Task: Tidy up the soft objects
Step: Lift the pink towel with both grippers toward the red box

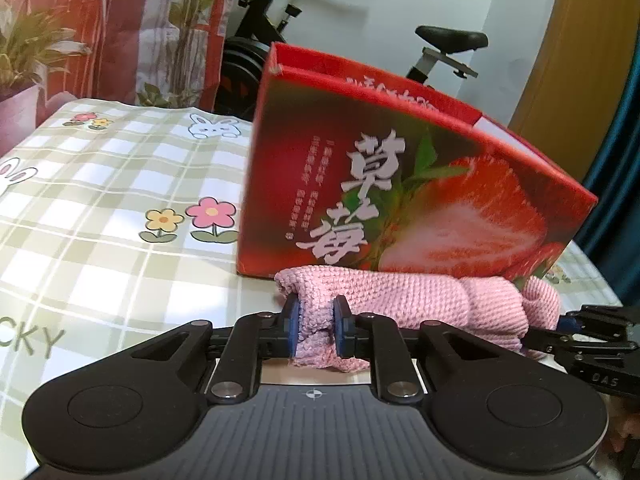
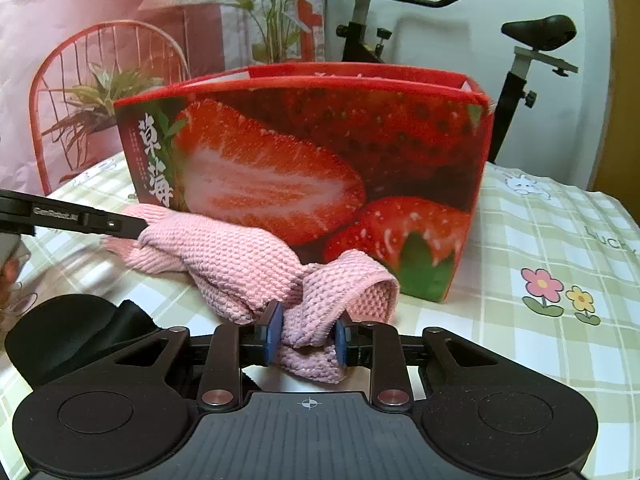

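One pink knitted cloth (image 1: pixel 404 300) lies on the checked tablecloth (image 1: pixel 100 208), just in front of one red strawberry-print cardboard box (image 1: pixel 400 184). Left gripper (image 1: pixel 317 328) clamps the cloth's left end; right gripper (image 2: pixel 307 338) pinches its right end, blue pads (image 2: pixel 274 338) pressing in.

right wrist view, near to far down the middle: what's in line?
right gripper shut on the pink knitted cloth → strawberry box → exercise bike behind the table.
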